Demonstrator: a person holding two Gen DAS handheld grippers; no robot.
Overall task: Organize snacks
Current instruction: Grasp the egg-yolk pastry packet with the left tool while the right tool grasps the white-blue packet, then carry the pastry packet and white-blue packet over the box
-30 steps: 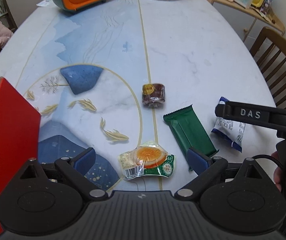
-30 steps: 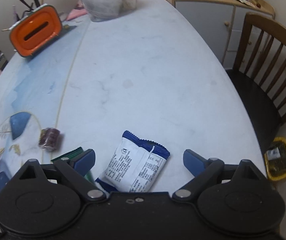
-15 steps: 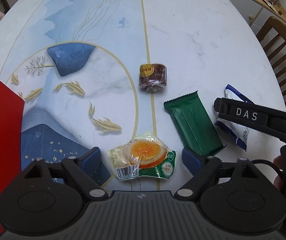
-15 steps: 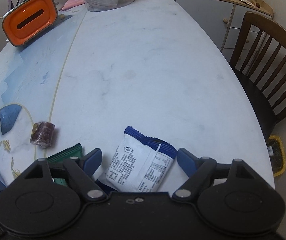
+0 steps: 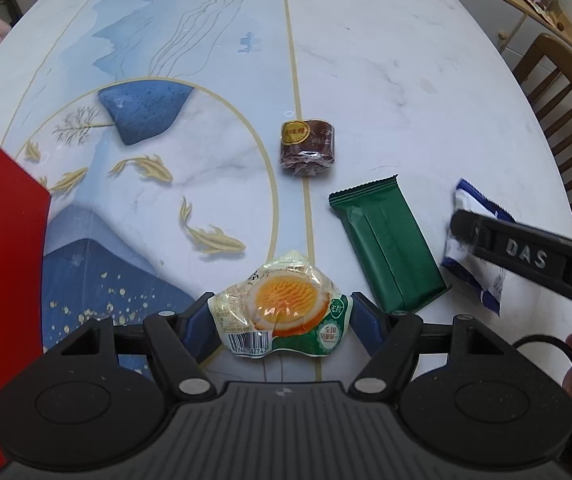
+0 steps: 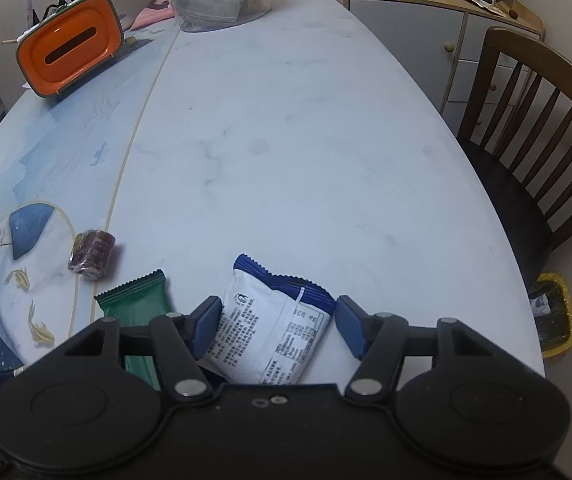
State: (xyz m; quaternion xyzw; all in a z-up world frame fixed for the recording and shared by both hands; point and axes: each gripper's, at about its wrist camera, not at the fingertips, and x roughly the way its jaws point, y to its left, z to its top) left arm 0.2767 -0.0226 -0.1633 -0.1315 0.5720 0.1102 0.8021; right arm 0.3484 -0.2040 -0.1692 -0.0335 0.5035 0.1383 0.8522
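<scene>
On the table (image 5: 386,60) we see four snacks. In the left wrist view, the egg packet (image 5: 282,310) lies at lower centre, between the closing jaws of the left gripper (image 5: 282,326). The wrapped roll (image 5: 307,147) lies above it at centre frame. The flat bar (image 5: 386,244) lies to the right of the egg packet, and the printed pouch (image 5: 476,268) lies further right, partly under the right gripper (image 6: 276,330). In the right wrist view, we find that pouch between closing jaws, the tissue box (image 6: 70,50) at upper left, and the chair (image 6: 534,152) beside the table at right.
</scene>
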